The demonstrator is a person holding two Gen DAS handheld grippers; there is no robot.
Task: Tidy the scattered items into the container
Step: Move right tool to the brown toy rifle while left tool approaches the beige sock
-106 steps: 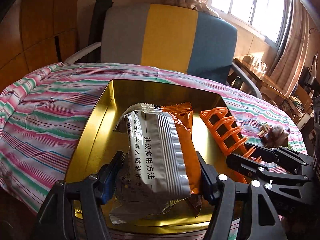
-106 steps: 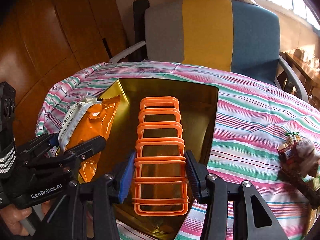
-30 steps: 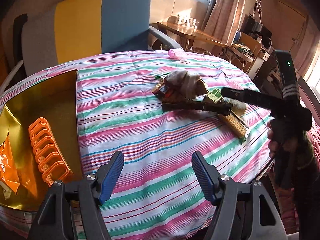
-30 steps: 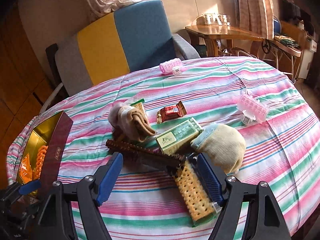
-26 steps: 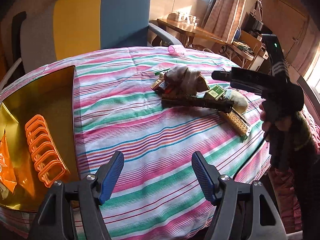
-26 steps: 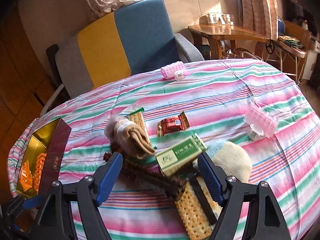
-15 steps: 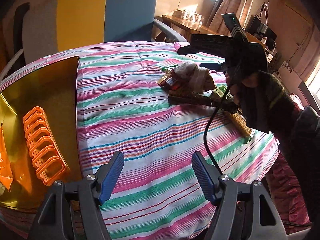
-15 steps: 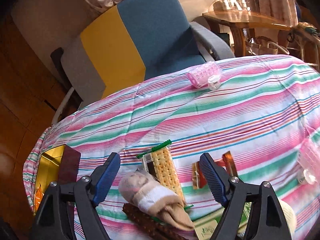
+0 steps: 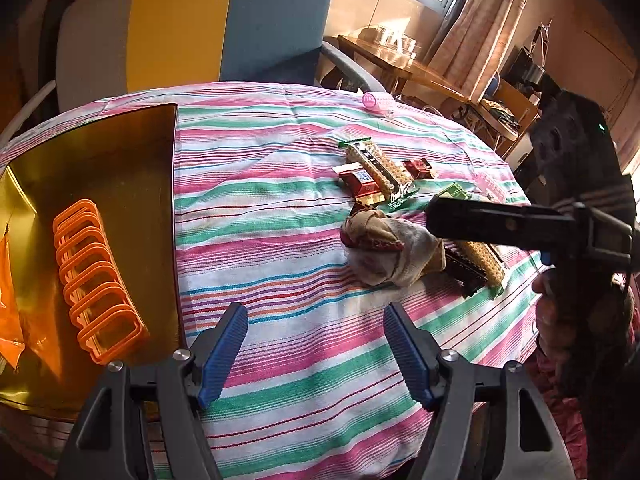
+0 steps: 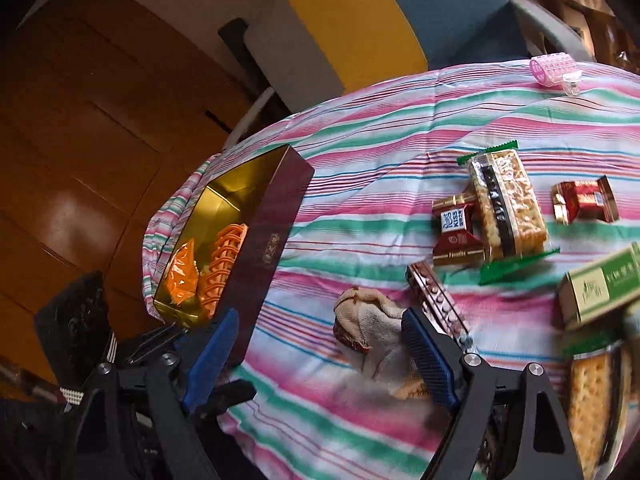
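Left gripper (image 9: 316,344) jaws apart, empty, beside gold-lined rectangular box (image 9: 160,152). Right gripper (image 10: 316,356) jaws opening, nothing gripped, over crumpled beige sock (image 10: 372,328) on striped tablecloth (image 9: 280,160); 2 orange items boxed.

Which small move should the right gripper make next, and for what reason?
Probably shift the right gripper sideways and down until the rolled sock lies between its fingers. Its jaws are opening and hold nothing; the sock lies on the striped cloth beside one fingertip, nearest of the loose items. The gold box already holds the orange rack and orange packet.
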